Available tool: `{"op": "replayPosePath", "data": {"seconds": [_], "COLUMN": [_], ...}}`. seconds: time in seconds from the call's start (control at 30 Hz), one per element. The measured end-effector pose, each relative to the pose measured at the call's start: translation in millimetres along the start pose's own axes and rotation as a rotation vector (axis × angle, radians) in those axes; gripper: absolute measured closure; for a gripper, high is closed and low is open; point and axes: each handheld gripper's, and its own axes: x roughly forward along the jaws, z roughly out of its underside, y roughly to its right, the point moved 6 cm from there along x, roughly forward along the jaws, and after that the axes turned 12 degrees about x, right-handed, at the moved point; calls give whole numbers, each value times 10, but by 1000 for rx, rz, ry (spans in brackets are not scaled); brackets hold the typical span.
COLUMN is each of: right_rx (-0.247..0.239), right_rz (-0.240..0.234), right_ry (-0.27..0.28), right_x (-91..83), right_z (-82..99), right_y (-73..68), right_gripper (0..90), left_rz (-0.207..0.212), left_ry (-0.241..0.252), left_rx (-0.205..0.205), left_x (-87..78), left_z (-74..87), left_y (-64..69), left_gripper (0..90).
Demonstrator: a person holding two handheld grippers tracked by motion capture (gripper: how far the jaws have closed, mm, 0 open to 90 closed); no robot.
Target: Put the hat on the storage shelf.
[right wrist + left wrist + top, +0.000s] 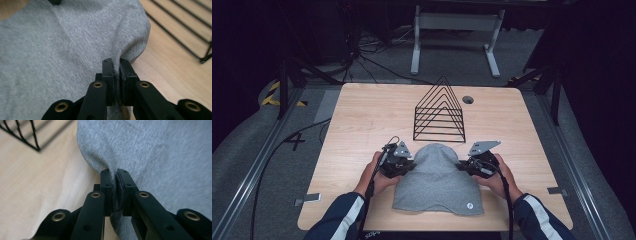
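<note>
**Both claws pinched on the beanie's edges**

Your left gripper (pixel 113 173) is clamped on a fold of the grey beanie (pixel 438 177), the fabric bunched between the closed jaws at the hat's left edge. Your right gripper (pixel 117 62) does the same on the opposite edge, cloth squeezed tight between its jaws. Taking both sides at once looks deliberate: a limp knit sags from a single grip, so two matched pinches should let you lift or stretch it evenly.

The beanie lies flat on the wooden table (pixel 357 125), crown pointing away from you, cuff with its small round tag toward you. Just beyond the crown stands the black wire rack (pixel 439 112), close but not touching the beanie. That probably marks where the hat goes, so keep the crown leading.
</note>
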Motion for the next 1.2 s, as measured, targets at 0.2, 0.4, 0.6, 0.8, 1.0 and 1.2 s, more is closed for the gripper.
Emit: {"op": "replayPosePath", "data": {"seconds": [0.2,0.4,0.6,0.8,1.0,1.2], "right_rx": [-8,-23,-45,-55,-62,-70], "right_rz": [22,51,68,113,157,220], "right_ry": [84,155,232,302,348,386], "right_x": [-251,-534,-889,-1210,-1404,-1537], "right_z": [-184,-417,-741,-1070,-1413,-1746], "right_y": [35,17,32,129,230,307], "right_gripper": [848,848,848,848,848,849], "left_rz": [-15,-49,-75,-129,-189,-241], "left_ry": [52,103,143,176,194,214], "left_rx": [56,123,166,211,204,198], "left_x": [-158,-416,-648,-877,-1029,-1157], "left_z": [-227,-561,-958,-1344,-1601,-1818], "left_y": [-68,-204,-359,-537,-751,-942], "left_gripper": [842,845,845,846,847,847]}}
